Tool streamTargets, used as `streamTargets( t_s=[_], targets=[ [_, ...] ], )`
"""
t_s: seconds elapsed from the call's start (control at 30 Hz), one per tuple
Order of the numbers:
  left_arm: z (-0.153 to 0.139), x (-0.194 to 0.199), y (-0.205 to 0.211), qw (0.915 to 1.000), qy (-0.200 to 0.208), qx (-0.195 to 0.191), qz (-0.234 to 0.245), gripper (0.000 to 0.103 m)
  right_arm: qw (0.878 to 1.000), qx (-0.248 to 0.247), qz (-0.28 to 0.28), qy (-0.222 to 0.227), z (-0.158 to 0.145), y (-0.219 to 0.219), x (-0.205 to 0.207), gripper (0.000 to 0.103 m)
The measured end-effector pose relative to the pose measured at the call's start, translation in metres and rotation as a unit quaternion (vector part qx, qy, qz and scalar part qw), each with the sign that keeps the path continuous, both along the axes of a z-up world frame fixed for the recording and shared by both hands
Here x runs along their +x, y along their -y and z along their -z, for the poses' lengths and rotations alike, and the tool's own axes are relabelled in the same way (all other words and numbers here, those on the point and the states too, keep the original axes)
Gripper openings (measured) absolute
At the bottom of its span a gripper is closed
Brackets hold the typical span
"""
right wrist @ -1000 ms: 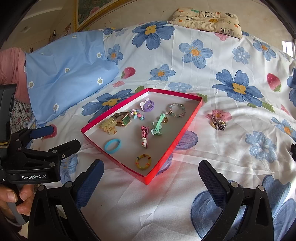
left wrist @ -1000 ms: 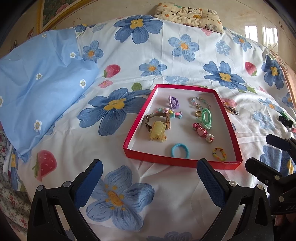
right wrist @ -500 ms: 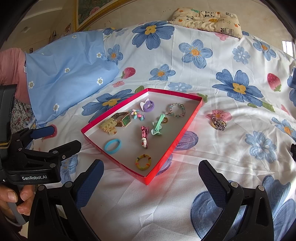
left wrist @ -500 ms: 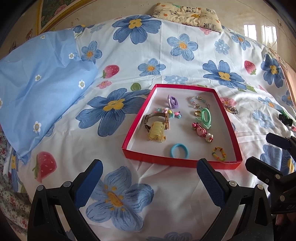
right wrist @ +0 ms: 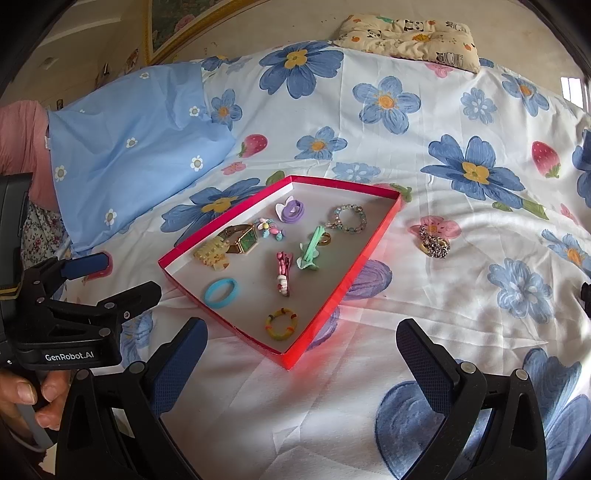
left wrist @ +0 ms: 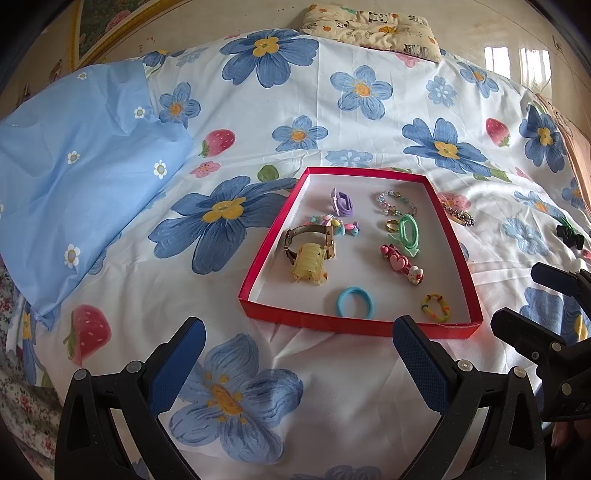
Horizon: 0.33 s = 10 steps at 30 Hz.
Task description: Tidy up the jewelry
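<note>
A shallow red tray (left wrist: 266, 251) (right wrist: 373, 251) lies on a flowered bedsheet and holds several pieces: a watch (left wrist: 310, 236), a yellow claw clip (left wrist: 310, 264), a blue ring (left wrist: 354, 302), a beaded bracelet (right wrist: 349, 218) and a green clip (left wrist: 408, 232). A sparkly bracelet (right wrist: 434, 242) (left wrist: 460, 216) lies on the sheet just right of the tray. A black hair piece (left wrist: 569, 234) lies farther right. My left gripper (left wrist: 299, 354) is open and empty in front of the tray. My right gripper (right wrist: 301, 354) is open and empty at the tray's near right corner.
A light blue pillow (left wrist: 74, 177) lies to the left. A small patterned cushion (right wrist: 406, 33) sits at the far edge of the bed. The other gripper shows at the right edge of the left wrist view (left wrist: 554, 332) and at the left of the right wrist view (right wrist: 74, 317).
The left wrist view has shifted very slightly; the tray sits a touch lower-left in frame. Both grippers stay open and nothing on the bed has moved.
</note>
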<state>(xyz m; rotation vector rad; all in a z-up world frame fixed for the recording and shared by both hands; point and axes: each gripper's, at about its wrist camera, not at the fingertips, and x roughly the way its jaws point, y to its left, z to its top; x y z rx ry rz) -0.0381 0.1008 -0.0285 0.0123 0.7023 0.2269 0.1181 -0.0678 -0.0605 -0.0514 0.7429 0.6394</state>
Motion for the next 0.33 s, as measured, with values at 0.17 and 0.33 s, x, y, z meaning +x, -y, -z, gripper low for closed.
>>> streamTargets(
  t_s=[0.17,0.33],
  targets=[
    [0.0006,0.0023,0.001,1.0,-0.001,0.001,0.002,0.102,1.0,0.0,0.0,-0.001,0.0002,0.0,0.0001,0.103],
    [0.0017,0.0073,0.0012,1.0,-0.005,-0.001,0.003,0.102,1.0,0.001,-0.001,-0.005,0.002,0.003,0.0045,0.103]
  ],
)
